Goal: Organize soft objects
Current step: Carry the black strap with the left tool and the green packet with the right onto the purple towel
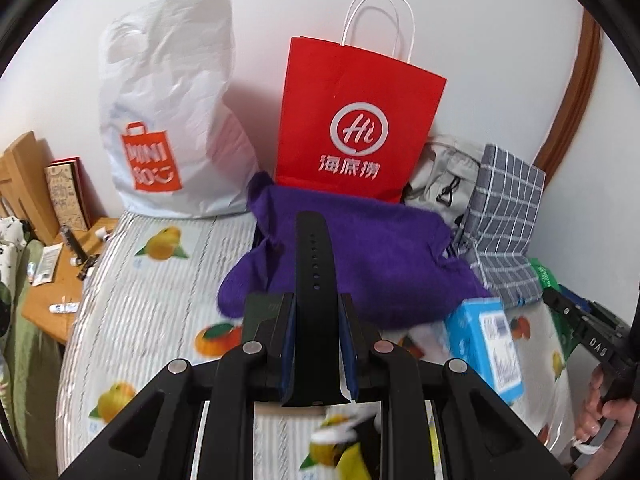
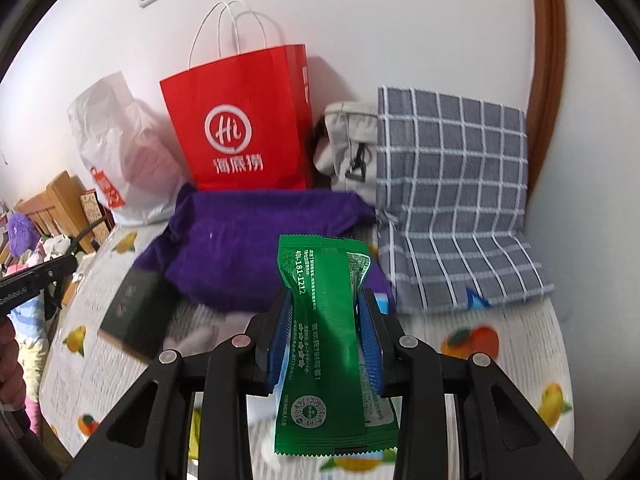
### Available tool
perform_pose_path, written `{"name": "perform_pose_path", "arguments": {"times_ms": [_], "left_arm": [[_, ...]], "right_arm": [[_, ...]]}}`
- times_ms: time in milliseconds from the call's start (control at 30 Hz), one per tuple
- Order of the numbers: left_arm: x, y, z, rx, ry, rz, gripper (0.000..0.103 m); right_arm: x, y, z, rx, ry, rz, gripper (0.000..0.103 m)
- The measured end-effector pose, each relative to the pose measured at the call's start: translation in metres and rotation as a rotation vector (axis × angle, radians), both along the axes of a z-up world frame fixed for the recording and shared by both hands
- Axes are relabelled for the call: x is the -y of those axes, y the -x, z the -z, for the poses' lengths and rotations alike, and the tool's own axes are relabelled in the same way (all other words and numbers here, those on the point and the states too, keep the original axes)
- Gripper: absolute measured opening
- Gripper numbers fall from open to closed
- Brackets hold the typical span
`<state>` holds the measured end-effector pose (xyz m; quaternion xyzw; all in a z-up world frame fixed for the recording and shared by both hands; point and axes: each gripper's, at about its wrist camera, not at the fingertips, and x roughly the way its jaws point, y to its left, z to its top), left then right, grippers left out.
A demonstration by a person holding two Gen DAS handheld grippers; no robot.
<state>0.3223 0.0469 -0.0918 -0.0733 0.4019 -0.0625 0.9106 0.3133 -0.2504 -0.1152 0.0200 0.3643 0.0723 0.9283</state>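
My left gripper (image 1: pixel 316 308) is shut on a black rubber watch strap (image 1: pixel 314 264) that sticks forward over a purple fluffy cloth (image 1: pixel 360 256). My right gripper (image 2: pixel 326 308) is shut on a green plastic sachet (image 2: pixel 326 332), held above the fruit-print table cover (image 2: pixel 480 360). The purple cloth (image 2: pixel 248 240) lies in front of a red paper bag (image 1: pixel 352 120), also seen in the right wrist view (image 2: pixel 244 128). A white plastic shopping bag (image 1: pixel 168 112) stands to the left of it. A grey checked cloth (image 2: pixel 452 200) leans at the right.
A dark green booklet (image 2: pixel 136 312) lies left of the purple cloth. A blue box (image 1: pixel 484 344) lies at the right. A grey pouch (image 2: pixel 348 144) sits behind the checked cloth. A wooden side table (image 1: pixel 52 264) with small items stands at the left.
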Motion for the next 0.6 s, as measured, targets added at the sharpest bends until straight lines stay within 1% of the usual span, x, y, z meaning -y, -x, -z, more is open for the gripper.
{"name": "perform_pose_path", "arguments": {"times_ms": [133, 267, 500, 600], "left_arm": [[0.01, -0.03, -0.004, 0.004, -0.01, 0.011, 0.019], [0.018, -0.054, -0.002, 0.002, -0.024, 0.021, 0.019], [0.025, -0.098, 0.016, -0.034, -0.023, 0.028, 0.019], [0.024, -0.117, 0.029, -0.054, 0.008, 0.028, 0.019]], "right_arm": [[-0.005, -0.031, -0.004, 0.004, -0.035, -0.017, 0.034], [-0.015, -0.06, -0.004, 0.005, -0.048, -0.035, 0.035], [-0.035, -0.105, 0.012, -0.013, -0.039, -0.061, 0.035], [-0.042, -0.124, 0.025, -0.041, -0.03, -0.074, 0.035]]}}
